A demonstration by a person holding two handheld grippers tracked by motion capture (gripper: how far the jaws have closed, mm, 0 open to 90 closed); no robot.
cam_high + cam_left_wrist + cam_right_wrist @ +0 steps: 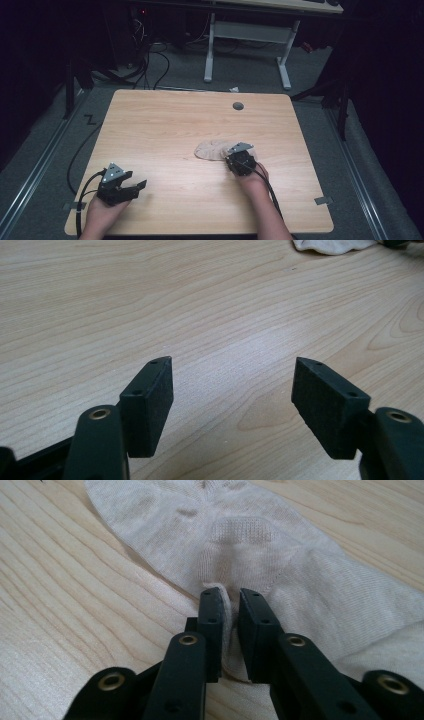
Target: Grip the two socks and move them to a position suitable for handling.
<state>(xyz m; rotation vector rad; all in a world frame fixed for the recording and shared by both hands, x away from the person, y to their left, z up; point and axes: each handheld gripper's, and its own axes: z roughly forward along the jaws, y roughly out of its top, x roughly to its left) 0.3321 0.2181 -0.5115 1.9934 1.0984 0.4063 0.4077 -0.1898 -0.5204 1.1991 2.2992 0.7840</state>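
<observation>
Item: one beige sock (pixel 260 545), lying flat right of the tabletop's (pixel 160 125) centre, a fold of its near edge pinched between the nearly closed jaws of the right claw (pixel 230 597), probably so it can be lifted or dragged. Left claw (pixel 232 382): jaws wide, nothing between them, parked idle by the near left corner. Surroundings: pale wood-grain tabletop, grey carpet (pixel 45 150), white desk frame (pixel 247 42) beyond the far edge, dim room.

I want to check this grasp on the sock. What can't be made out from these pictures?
- Sock: in the right gripper view its far end is cut off by the top edge; in the high view the right gripper covers its near edge.
- Pinched fold: the pads hide how much fabric they hold.
- Left gripper: its body is cut off by the bottom edge.
</observation>
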